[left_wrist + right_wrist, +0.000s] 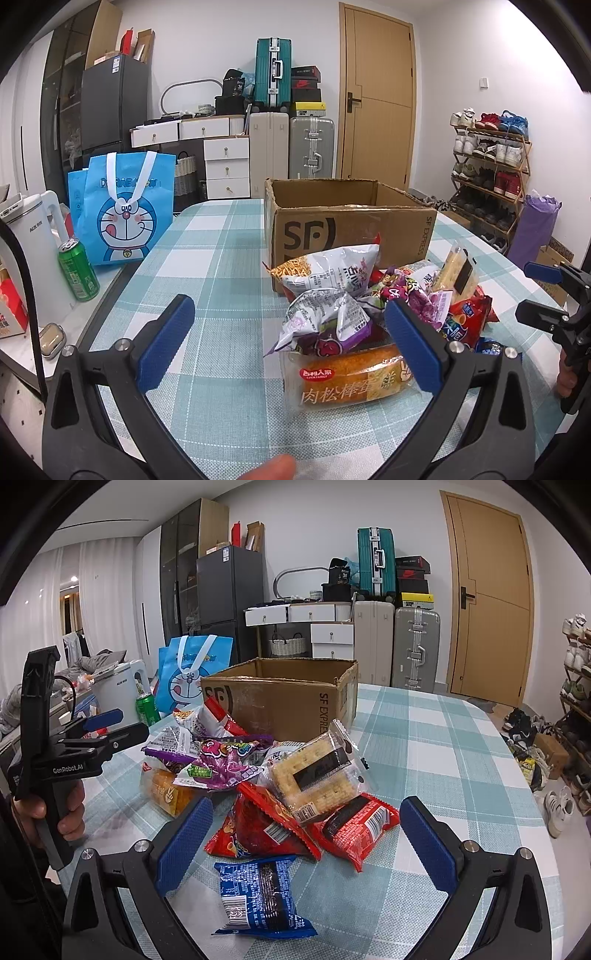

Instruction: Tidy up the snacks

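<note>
A pile of snack packets (369,306) lies on the checked tablecloth in front of an open cardboard box (351,221); the pile (280,775) and the box (288,698) also show in the right wrist view. My left gripper (291,343) is open and empty, with an orange bread packet (347,380) just ahead between its fingers. My right gripper (306,845) is open and empty above a blue cookie packet (262,897), near two red packets (354,827). A clear cracker packet (317,775) lies on top of the pile.
A blue Doraemon bag (125,210), a green can (77,269) and a white kettle (33,254) stand at the left. Suitcases, drawers and a wooden door are behind the table. A shoe rack (491,173) stands at the right.
</note>
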`<state>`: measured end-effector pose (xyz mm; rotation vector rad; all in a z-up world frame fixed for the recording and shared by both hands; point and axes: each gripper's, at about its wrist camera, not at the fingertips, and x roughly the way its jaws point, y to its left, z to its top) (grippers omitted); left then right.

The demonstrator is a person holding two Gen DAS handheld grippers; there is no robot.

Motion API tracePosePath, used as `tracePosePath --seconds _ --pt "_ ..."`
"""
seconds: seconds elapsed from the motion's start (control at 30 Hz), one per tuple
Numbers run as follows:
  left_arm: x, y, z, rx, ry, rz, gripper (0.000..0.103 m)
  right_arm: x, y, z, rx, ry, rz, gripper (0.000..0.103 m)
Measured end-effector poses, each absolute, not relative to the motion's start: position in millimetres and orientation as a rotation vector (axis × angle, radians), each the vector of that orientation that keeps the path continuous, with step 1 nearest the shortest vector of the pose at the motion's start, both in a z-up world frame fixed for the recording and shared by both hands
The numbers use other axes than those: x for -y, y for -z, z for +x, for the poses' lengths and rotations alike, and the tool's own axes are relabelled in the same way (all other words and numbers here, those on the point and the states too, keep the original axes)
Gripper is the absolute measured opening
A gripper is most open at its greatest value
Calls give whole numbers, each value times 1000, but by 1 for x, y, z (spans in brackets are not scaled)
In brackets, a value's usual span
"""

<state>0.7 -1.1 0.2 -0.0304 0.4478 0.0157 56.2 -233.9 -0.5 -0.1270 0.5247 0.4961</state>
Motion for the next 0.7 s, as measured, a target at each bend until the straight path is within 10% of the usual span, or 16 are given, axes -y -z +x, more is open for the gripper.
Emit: tracePosePath --seconds 0.7 --pt "1 2 8 -485 -12 -21 103 229 8 59 -636 -485 -144 103"
